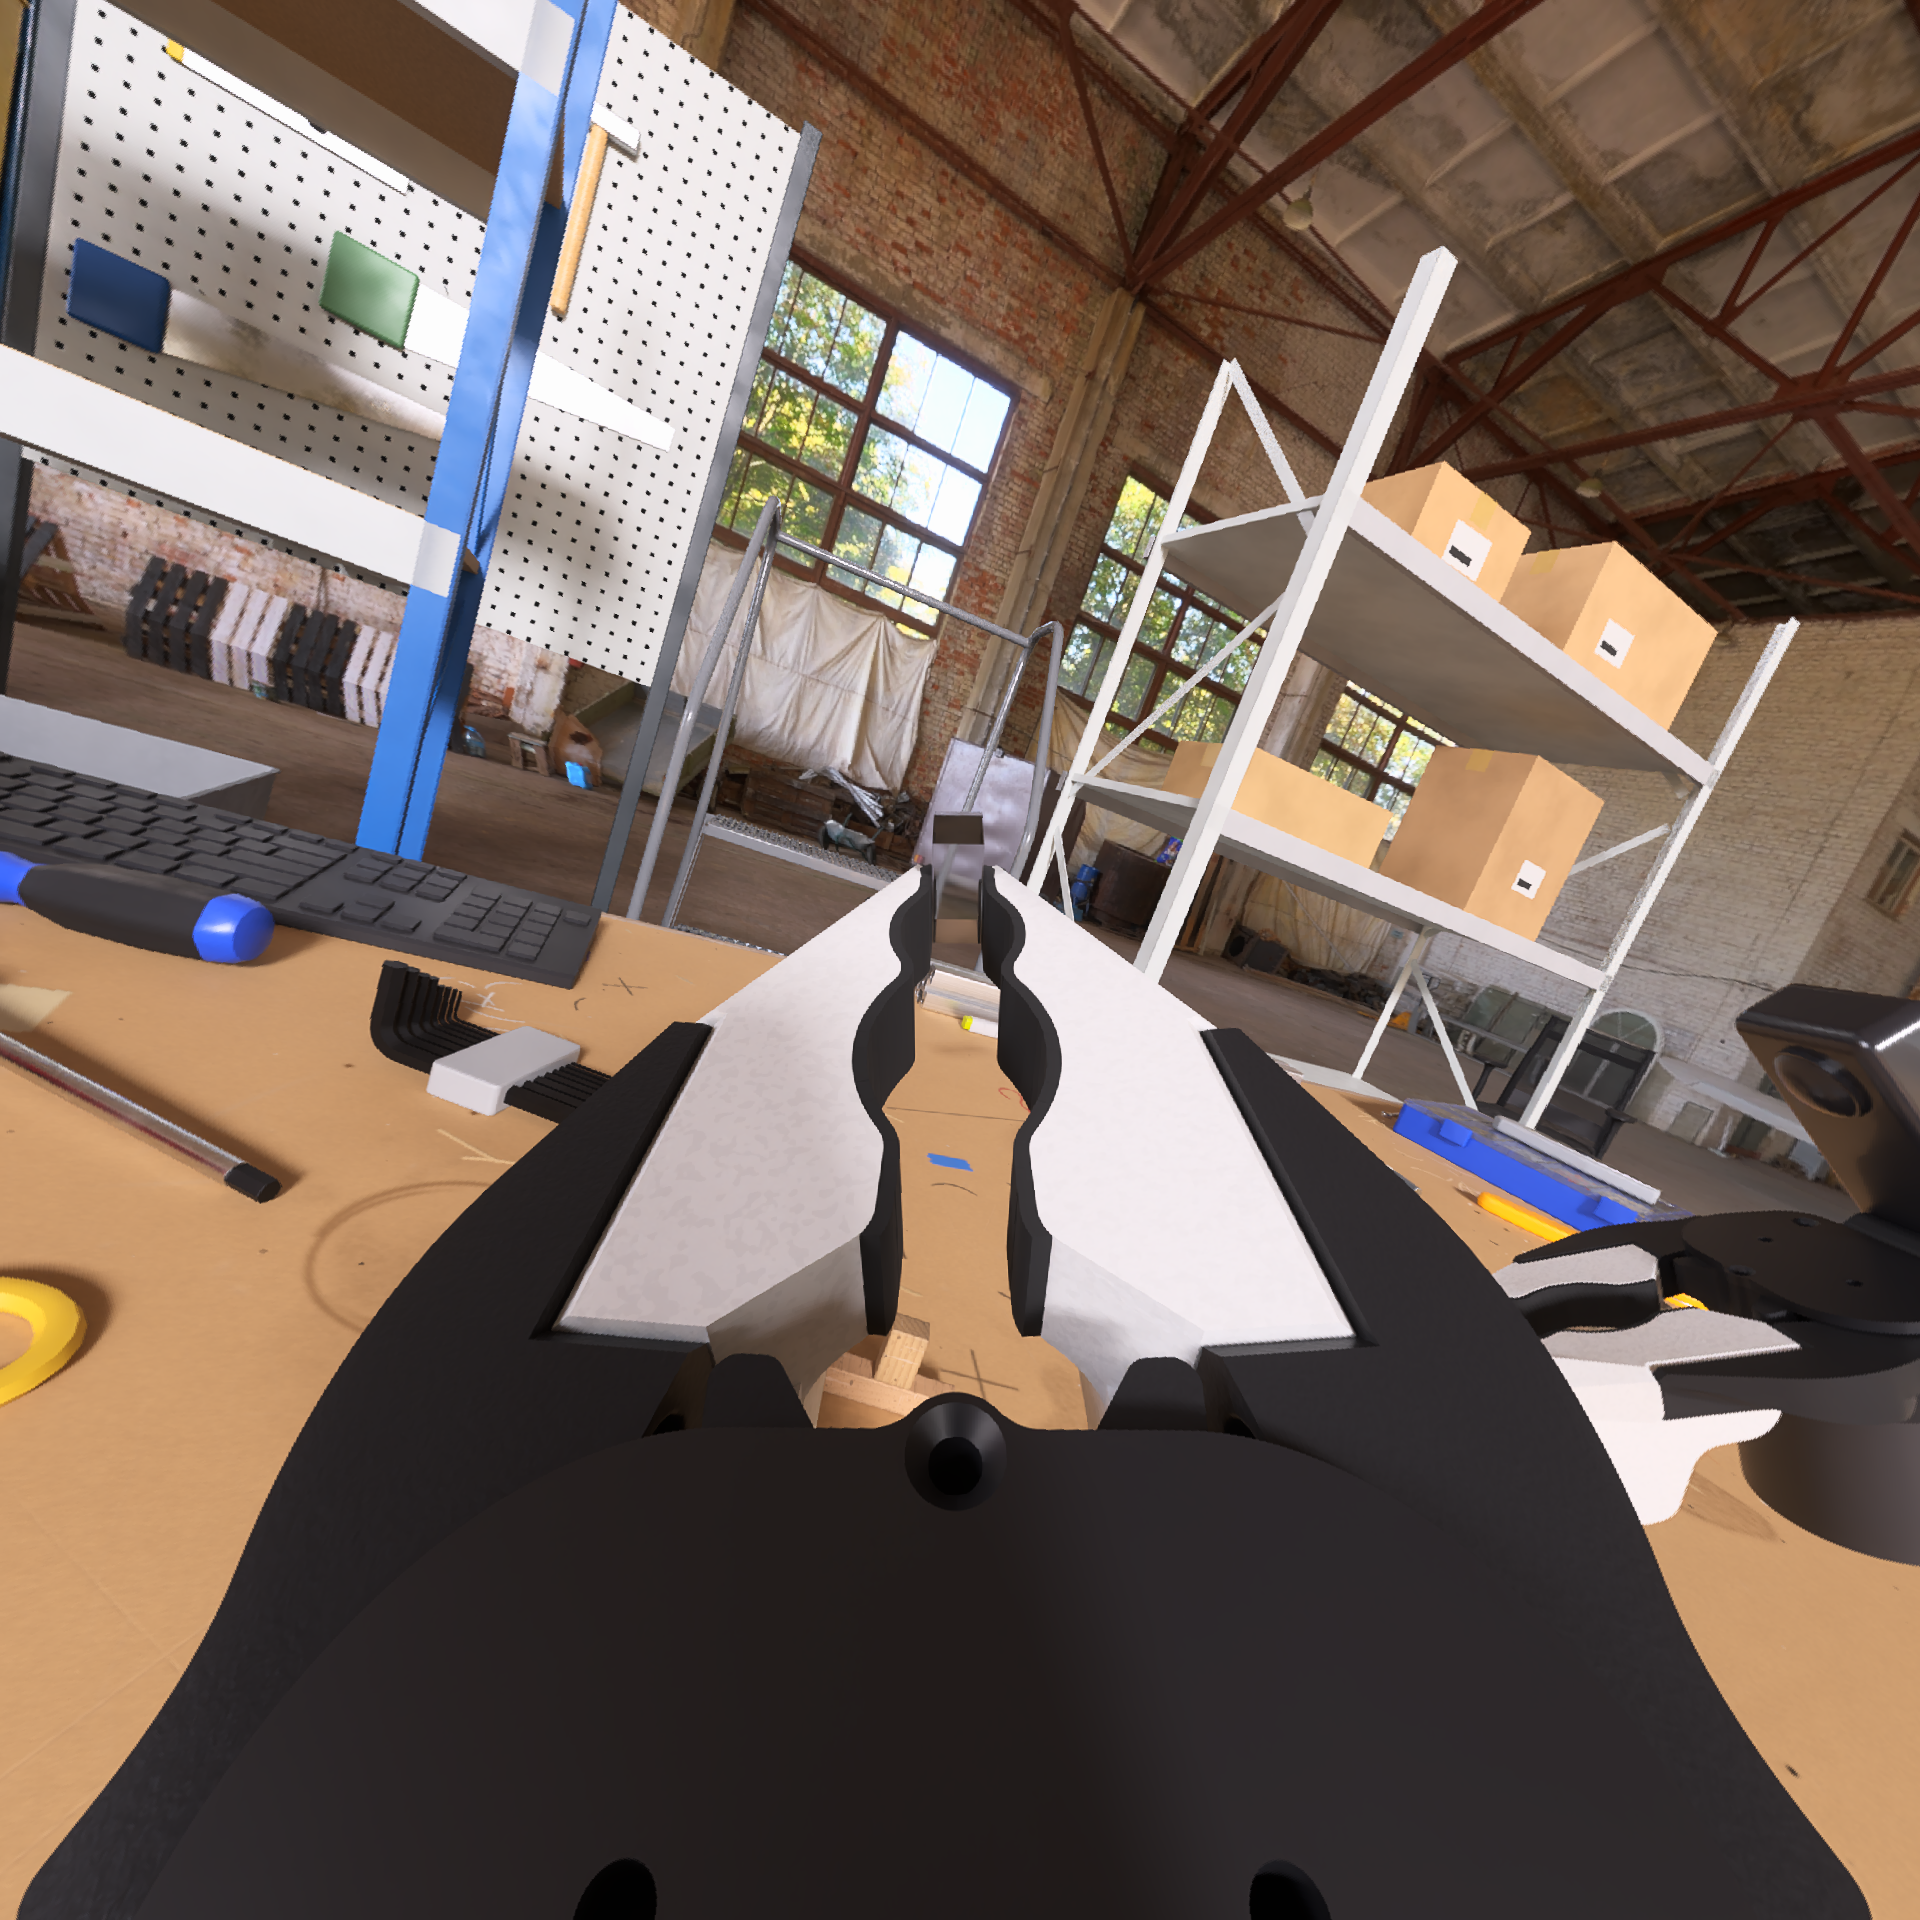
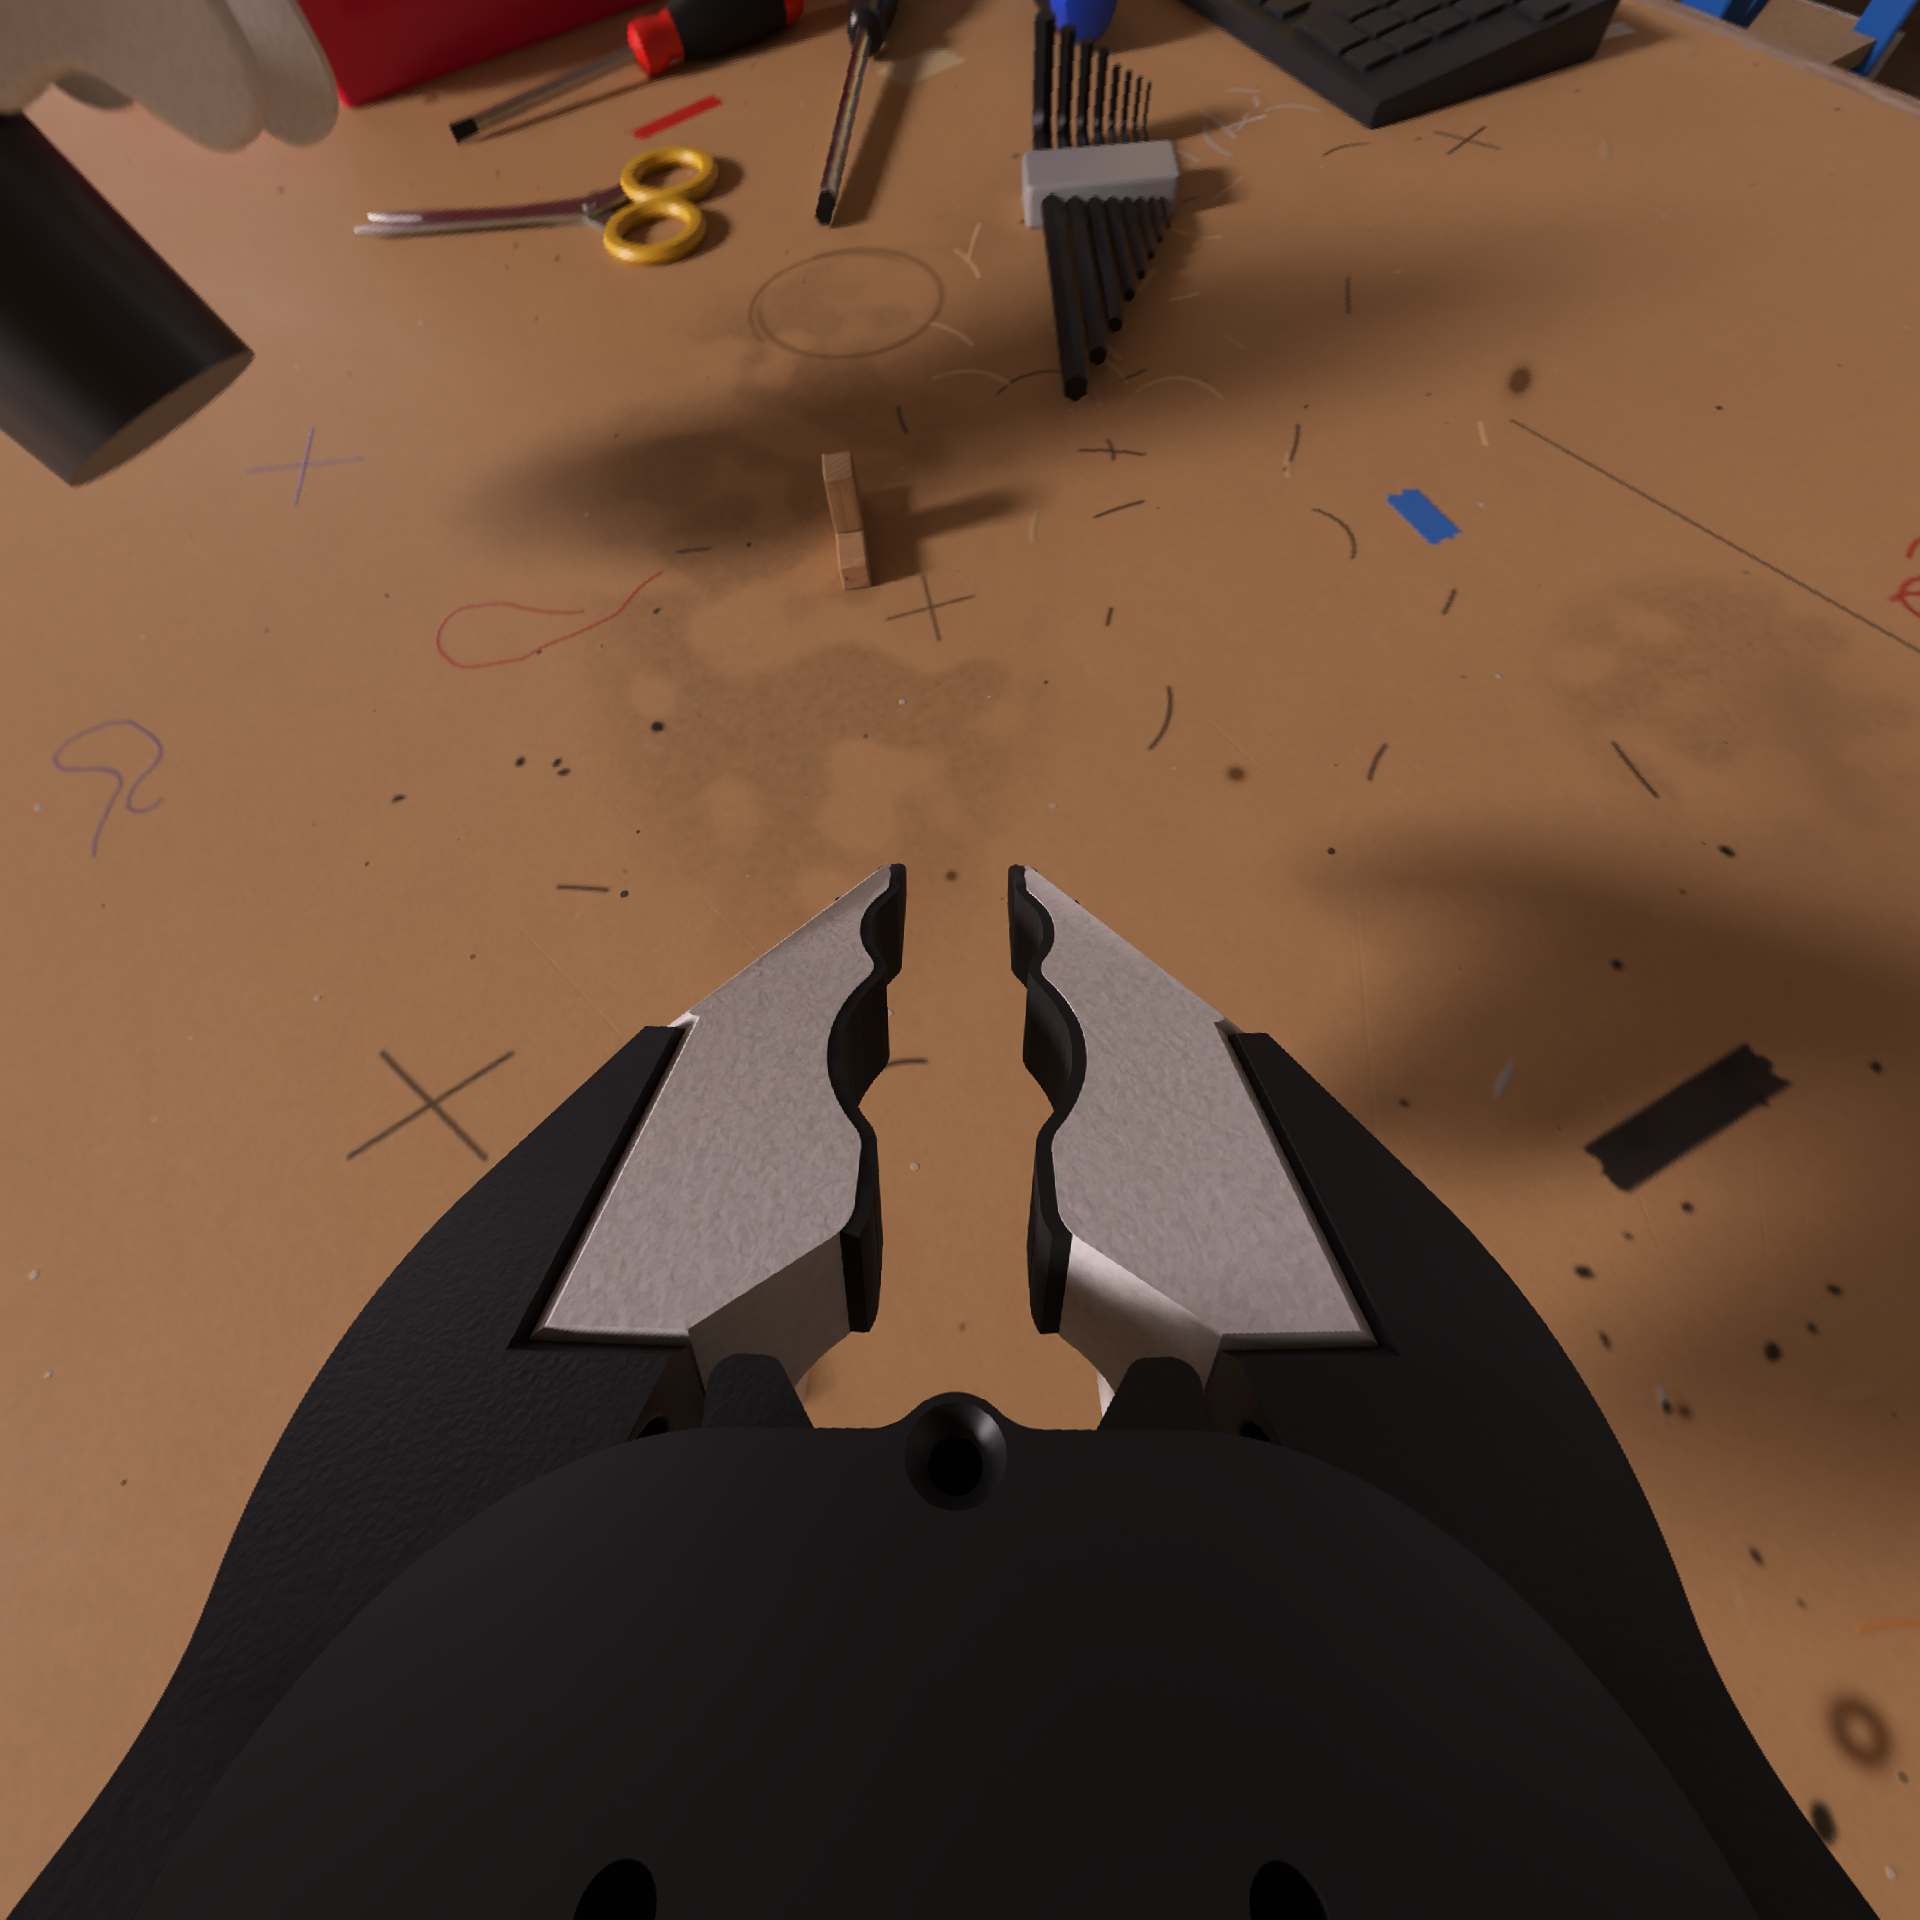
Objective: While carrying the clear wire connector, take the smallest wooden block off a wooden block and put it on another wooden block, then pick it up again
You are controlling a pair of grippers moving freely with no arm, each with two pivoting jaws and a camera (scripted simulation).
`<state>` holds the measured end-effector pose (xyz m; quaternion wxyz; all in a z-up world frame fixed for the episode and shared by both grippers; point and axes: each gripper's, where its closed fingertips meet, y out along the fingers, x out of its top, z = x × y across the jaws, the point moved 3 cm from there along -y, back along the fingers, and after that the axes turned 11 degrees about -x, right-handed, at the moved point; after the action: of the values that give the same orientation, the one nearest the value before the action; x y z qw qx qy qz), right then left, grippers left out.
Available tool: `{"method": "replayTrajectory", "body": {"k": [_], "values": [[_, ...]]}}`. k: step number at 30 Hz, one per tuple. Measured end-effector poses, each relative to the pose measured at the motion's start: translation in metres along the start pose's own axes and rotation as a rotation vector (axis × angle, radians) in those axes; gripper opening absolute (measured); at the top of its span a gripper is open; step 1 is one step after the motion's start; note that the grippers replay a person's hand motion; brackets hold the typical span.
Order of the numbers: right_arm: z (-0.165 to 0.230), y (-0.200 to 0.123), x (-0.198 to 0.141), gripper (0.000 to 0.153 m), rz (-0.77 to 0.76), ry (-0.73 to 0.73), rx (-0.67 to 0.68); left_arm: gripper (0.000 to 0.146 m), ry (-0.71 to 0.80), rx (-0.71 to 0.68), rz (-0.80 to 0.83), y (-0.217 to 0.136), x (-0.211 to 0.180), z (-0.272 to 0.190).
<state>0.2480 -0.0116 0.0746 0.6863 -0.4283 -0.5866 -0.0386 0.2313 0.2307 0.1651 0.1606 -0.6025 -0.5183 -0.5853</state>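
In the left wrist view my left gripper (image 1: 954,896) is shut on the clear wire connector (image 1: 956,914), held at the fingertips above the table. Wooden blocks (image 1: 883,1363) show below it, between the finger bases. In the right wrist view my right gripper (image 2: 956,883) is open and empty above the brown table. The wooden blocks (image 2: 844,499) stand together ahead of it, with the smallest, lighter block (image 2: 854,561) at the near end. The right gripper also shows at the right edge of the left wrist view (image 1: 1558,1340).
A hex key set (image 2: 1091,208), yellow-handled scissors (image 2: 655,203), screwdrivers (image 2: 847,114) and a keyboard (image 2: 1403,42) lie at the far side. The left gripper's black body (image 2: 104,332) hangs at the upper left. A blue case (image 1: 1517,1164) lies at the right.
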Motion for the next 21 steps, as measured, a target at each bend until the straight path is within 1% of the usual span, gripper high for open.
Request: {"method": "replayTrajectory", "body": {"k": [6, 14, 21], "values": [[0.009, 0.0067, -0.0012, 0.021, 0.026, -0.073, -0.015, 0.008, -0.01, -0.003, -0.001, 0.0002, -0.0006, 0.0], [0.0112, 0.0061, -0.0002, 0.021, 0.019, -0.05, 0.008, 0.008, -0.059, -0.008, 0.029, 0.0026, -0.0073, 0.0017], [0.0108, 0.0053, -0.001, 0.021, 0.019, -0.047, 0.01, 0.008, -0.051, -0.012, 0.038, 0.0039, -0.0093, -0.0003]]}}
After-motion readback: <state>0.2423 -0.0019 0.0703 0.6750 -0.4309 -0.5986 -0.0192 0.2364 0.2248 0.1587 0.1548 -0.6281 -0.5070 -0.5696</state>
